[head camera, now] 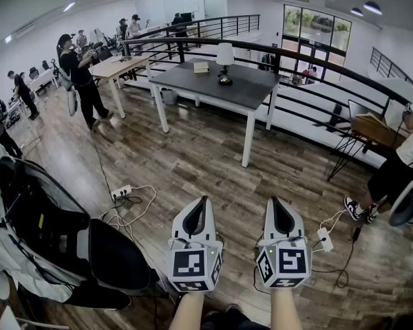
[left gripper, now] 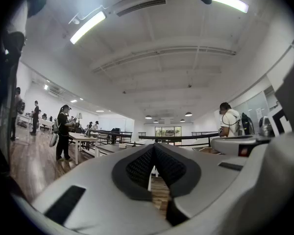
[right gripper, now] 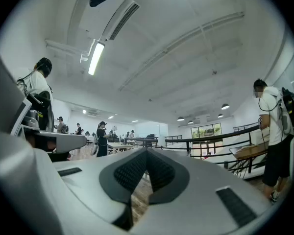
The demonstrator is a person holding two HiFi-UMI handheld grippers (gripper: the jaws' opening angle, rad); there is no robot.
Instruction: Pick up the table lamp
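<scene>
The table lamp (head camera: pixel 224 62), white shade on a dark base, stands on a dark grey table (head camera: pixel 248 91) far ahead across the wooden floor. My left gripper (head camera: pixel 203 201) and right gripper (head camera: pixel 275 203) are held side by side near the bottom of the head view, level, pointing toward that table and well short of it. Both are shut with nothing between the jaws. In the left gripper view the left gripper (left gripper: pixel 154 147) has its tips together, and in the right gripper view the right gripper (right gripper: pixel 147 152) does too. The lamp is hidden behind the jaws in both gripper views.
A book (head camera: pixel 201 67) lies on the table beside the lamp. A power strip (head camera: pixel 121 192) and cables lie on the floor at the left. A black railing (head camera: pixel 296 57) runs behind the table. A person (head camera: pixel 79 78) stands at the left, another (head camera: pixel 399 163) at the right. A backpack (head camera: pixel 48 232) sits at lower left.
</scene>
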